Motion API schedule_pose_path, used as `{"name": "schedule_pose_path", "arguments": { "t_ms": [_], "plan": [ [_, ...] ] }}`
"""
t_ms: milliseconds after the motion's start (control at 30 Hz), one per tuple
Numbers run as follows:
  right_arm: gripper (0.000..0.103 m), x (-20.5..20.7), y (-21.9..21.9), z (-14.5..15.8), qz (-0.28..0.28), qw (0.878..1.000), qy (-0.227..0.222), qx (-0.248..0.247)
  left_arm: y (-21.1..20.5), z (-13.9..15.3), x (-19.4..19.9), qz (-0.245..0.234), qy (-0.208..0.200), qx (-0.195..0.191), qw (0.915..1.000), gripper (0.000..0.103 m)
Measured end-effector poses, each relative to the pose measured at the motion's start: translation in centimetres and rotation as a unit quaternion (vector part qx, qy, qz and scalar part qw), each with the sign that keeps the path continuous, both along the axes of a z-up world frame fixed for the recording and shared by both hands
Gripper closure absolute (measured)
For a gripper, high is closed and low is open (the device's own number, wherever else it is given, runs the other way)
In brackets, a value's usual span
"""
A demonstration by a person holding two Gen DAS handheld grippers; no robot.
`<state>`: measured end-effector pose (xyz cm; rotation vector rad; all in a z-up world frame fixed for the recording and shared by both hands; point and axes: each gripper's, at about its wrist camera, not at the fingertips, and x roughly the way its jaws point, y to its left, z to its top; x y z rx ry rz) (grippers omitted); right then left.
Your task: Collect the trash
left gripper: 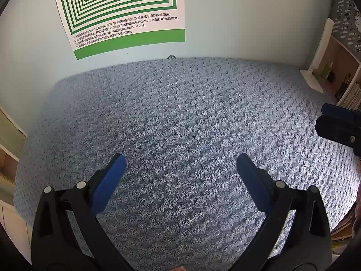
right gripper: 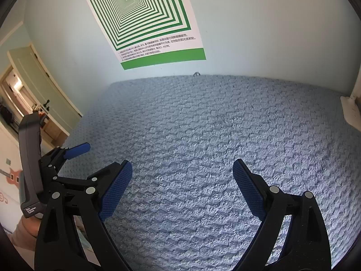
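We see no trash in either view; the blue mat [left gripper: 180, 117] lies bare to its far edge at the wall. Direction to target: cannot tell. Left claw [left gripper: 180, 169] and right claw [right gripper: 182, 176] both released, empty, side by side above it.

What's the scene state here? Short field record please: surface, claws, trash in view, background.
surface: blue textured cloth against a pale wall
left claw: open, empty, over the cloth
right claw: open, empty, over the cloth
trash in view: none visible in either view
wall: green-and-white square-pattern poster
right edge: white lamp base, shelf with books
left edge: open door
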<state>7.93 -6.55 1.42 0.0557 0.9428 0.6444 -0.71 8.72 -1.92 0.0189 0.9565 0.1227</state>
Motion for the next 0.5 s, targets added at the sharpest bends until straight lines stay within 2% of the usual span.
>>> {"name": "schedule_pose_path", "arguments": {
  "t_ms": [367,500],
  "plan": [
    [0.013,-0.11,0.37,-0.03,0.000,1.000,0.001,0.000,0.31,-0.47,0.33,0.009,0.013,0.006,0.9999,0.007],
    [0.013,-0.06,0.41,-0.07,-0.001,1.000,0.002,0.000,0.11,-0.90,0.62,-0.004,0.025,0.002,0.9997,0.007]
  ]
}}
